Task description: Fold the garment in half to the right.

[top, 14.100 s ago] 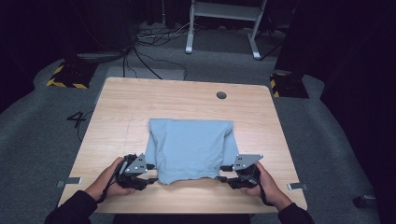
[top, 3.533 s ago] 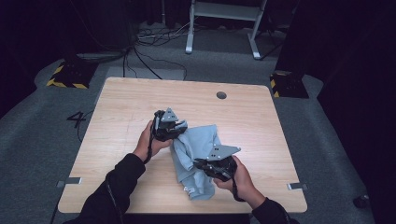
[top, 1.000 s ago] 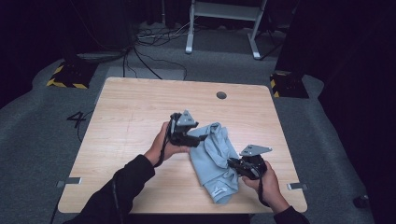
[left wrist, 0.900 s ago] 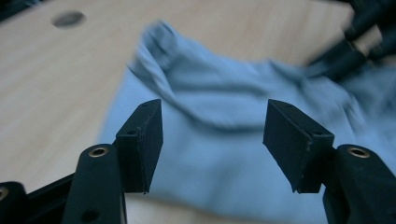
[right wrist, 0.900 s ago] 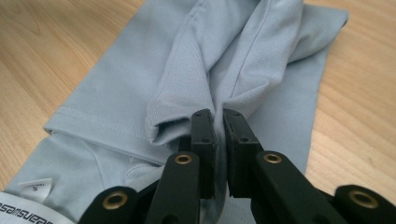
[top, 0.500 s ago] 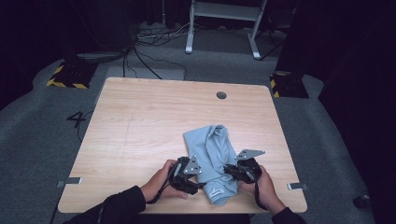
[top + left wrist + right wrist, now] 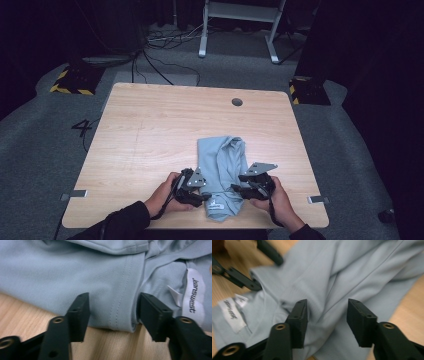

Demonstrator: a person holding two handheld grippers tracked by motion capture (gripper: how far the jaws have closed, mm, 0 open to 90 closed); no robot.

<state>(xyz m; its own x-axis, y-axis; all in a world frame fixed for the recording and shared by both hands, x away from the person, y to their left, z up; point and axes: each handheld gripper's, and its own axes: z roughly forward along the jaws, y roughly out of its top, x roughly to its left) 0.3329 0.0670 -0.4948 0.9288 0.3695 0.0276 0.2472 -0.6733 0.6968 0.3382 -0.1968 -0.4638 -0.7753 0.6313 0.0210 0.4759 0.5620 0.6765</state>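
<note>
Both tools spread over a pale-blue shirt — folded narrow, rumpled, white label showing.

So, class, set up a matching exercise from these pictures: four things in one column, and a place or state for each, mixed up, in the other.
Things:
1. shirt
2. label
3. table hole
4. left hand-held gripper

Places or states:
A. white, with dark lettering
B. far side of the table, right of middle
C. pale blue, folded narrow, near the front edge
D. open, jaws either side of a stitched hem

Pairs: 1-C, 2-A, 3-B, 4-D
</note>
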